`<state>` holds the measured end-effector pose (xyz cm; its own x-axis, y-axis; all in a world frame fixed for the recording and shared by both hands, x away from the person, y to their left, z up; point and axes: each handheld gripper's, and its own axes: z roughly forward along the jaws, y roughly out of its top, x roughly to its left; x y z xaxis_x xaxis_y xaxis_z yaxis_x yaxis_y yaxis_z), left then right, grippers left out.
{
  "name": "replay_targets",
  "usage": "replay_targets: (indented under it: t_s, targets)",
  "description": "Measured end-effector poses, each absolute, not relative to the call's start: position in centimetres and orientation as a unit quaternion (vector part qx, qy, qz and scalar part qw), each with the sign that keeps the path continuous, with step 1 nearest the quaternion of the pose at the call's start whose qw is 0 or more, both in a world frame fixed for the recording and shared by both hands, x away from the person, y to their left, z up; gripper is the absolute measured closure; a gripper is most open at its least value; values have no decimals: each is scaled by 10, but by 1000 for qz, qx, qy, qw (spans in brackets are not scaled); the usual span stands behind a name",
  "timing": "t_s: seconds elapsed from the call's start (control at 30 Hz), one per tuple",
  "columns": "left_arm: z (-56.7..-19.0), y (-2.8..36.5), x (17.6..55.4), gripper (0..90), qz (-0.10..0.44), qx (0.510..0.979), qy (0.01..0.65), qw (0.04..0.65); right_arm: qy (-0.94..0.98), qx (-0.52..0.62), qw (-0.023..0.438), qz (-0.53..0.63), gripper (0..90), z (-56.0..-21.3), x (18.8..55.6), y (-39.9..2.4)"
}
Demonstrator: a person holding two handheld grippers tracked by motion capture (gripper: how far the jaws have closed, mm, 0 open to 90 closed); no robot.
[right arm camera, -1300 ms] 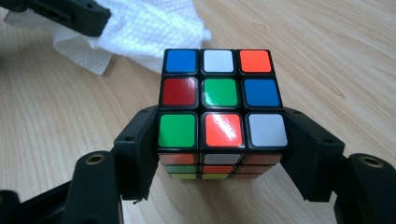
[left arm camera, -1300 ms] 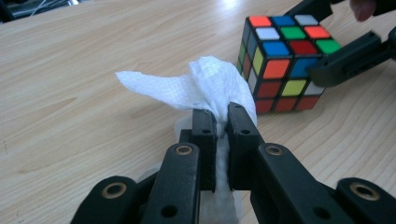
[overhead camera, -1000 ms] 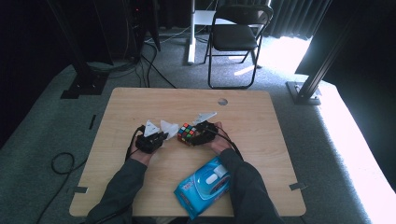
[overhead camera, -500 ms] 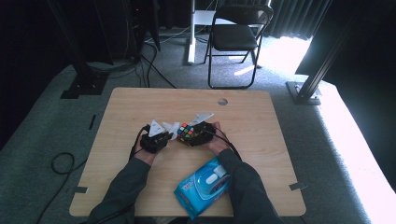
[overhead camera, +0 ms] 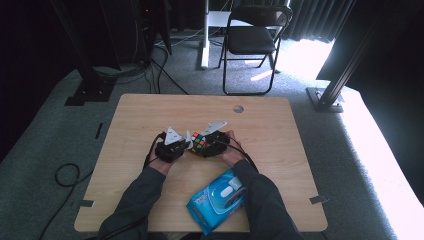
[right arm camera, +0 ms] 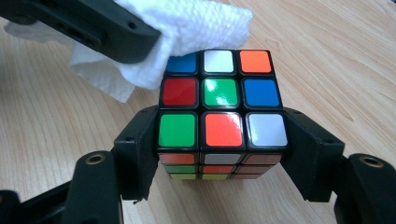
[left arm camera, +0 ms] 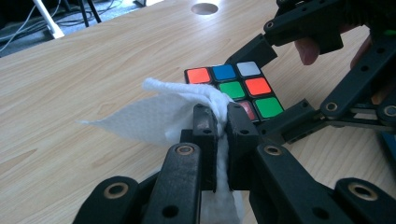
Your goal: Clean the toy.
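Observation:
A Rubik's cube (overhead camera: 199,141) stands on the wooden table (overhead camera: 300,150), and my right gripper (overhead camera: 214,142) is shut on it. In the right gripper view both jaws press the cube's (right arm camera: 219,107) side faces, near its top layer. My left gripper (overhead camera: 172,146) is just left of the cube, shut on a folded white wipe (left arm camera: 159,112). The wipe (right arm camera: 187,28) rests against the cube's (left arm camera: 233,88) upper far edge, covering part of the blue corner sticker.
A blue pack of wipes (overhead camera: 220,197) lies near the table's front edge, between the person's forearms. A round cable hole (overhead camera: 238,108) sits at the back of the table. A folding chair (overhead camera: 255,35) stands on the carpet behind it.
The left gripper with the wipe has edged a little to the right, up against the cube. The right gripper and the cube have stayed put.

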<state>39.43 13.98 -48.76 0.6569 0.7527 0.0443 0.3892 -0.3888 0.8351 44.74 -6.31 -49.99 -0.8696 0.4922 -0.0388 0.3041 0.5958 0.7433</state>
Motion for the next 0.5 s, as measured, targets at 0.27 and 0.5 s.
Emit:
replay_targets:
  t_s: [0.27, 0.5]
  targets:
    - [-487, 140, 399, 849, 213, 803, 360, 424, 885, 222, 122, 391, 344, -499, 446, -62]
    - [-485, 138, 401, 849, 213, 803, 360, 425, 886, 220, 122, 389, 345, -500, 445, -61]
